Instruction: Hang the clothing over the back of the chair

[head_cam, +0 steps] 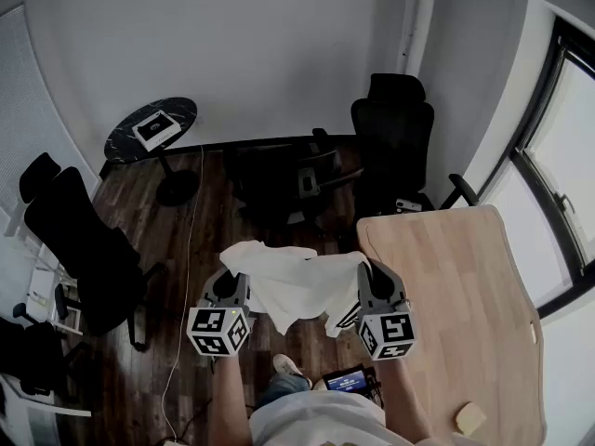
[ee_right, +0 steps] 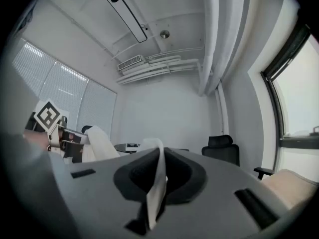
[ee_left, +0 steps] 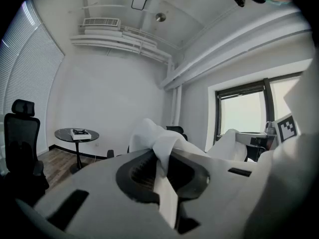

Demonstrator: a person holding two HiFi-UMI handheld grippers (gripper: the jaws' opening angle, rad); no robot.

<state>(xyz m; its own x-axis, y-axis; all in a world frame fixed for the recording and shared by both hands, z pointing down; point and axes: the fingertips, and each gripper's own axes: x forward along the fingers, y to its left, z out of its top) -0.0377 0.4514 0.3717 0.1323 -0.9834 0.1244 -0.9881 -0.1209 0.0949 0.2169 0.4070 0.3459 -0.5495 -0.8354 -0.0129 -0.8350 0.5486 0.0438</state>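
A white garment hangs stretched in the air between my two grippers, above the dark wood floor. My left gripper is shut on its left edge; in the left gripper view the cloth bunches out of the closed jaws. On the right edge my right gripper is shut, with a strip of fabric pinched between its jaws. A black office chair stands just beyond the garment, apart from it.
A second black high-back chair stands at the back right, a third at the left. A round black side table carries a white box. The wooden table fills the right side, with a window behind it.
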